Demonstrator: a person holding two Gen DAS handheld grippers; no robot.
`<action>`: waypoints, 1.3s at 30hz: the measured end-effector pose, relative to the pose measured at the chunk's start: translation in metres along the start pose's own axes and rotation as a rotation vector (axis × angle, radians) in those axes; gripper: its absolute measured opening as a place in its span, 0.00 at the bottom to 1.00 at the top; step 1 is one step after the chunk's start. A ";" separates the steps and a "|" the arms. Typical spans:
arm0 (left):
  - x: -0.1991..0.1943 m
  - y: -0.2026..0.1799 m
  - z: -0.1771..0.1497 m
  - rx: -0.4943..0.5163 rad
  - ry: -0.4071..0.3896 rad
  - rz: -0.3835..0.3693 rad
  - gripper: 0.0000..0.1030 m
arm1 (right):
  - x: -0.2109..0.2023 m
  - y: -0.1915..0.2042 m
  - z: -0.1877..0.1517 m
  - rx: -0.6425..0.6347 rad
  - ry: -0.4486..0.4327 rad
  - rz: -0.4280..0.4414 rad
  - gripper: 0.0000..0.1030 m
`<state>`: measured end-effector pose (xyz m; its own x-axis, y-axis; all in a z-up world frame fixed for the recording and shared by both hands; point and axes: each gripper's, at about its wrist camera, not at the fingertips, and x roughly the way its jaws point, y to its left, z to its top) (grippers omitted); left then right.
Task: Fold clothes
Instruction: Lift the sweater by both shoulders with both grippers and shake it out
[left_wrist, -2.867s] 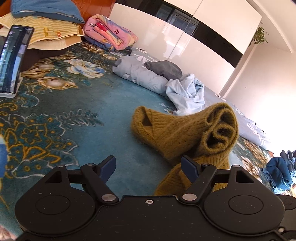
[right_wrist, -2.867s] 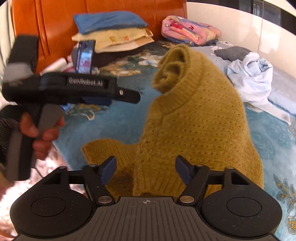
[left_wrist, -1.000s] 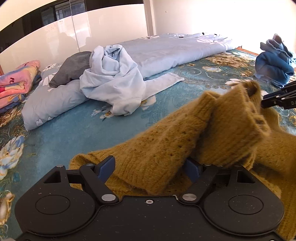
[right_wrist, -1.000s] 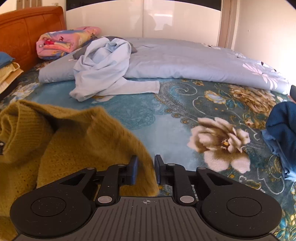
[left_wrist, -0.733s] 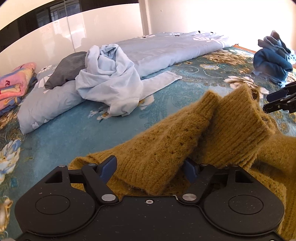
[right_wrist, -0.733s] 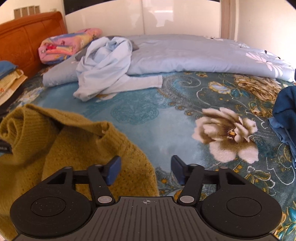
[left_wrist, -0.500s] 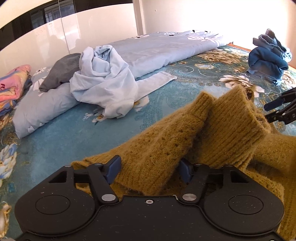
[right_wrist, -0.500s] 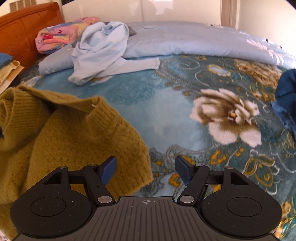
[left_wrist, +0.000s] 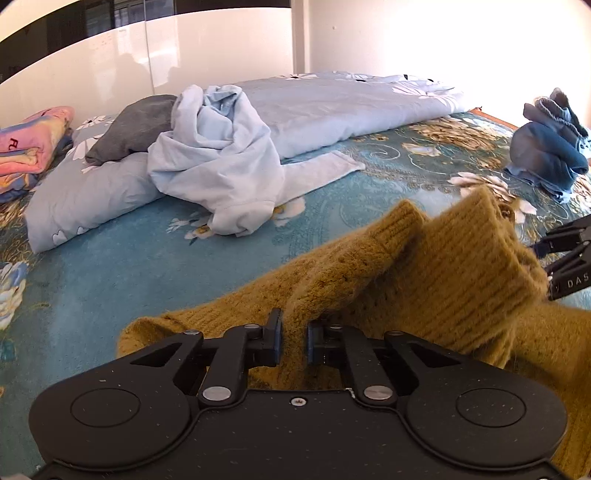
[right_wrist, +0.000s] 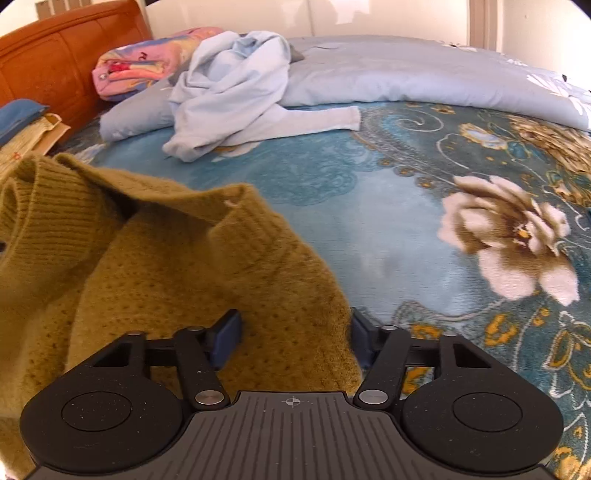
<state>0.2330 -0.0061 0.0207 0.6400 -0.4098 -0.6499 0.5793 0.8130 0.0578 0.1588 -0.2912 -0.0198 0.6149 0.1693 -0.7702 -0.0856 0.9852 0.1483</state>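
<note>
Left gripper (left_wrist: 293, 339) pinching mustard sweater (left_wrist: 424, 273); right gripper (right_wrist: 295, 338) spread astride its hem.

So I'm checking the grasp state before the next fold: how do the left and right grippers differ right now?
The left gripper has its fingers nearly together, pinching a fold of the mustard sweater. The right gripper has its fingers spread wide, with the sweater's edge lying between them but not clamped. The left gripper sits at the sweater's lower left, the right at its right-hand edge. Both point across the teal floral blanket.
</note>
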 end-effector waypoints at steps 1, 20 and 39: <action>-0.002 0.000 0.001 -0.011 -0.010 0.012 0.07 | -0.001 0.002 0.001 -0.007 0.002 -0.006 0.38; -0.151 0.006 0.075 -0.063 -0.388 0.233 0.07 | -0.130 0.045 0.101 -0.115 -0.405 -0.237 0.08; -0.333 -0.055 0.123 0.020 -0.738 0.375 0.07 | -0.316 0.097 0.140 -0.242 -0.876 -0.389 0.08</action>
<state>0.0498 0.0347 0.3269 0.9553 -0.2849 0.0790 0.2662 0.9451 0.1897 0.0659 -0.2530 0.3248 0.9886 -0.1502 0.0076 0.1480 0.9634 -0.2236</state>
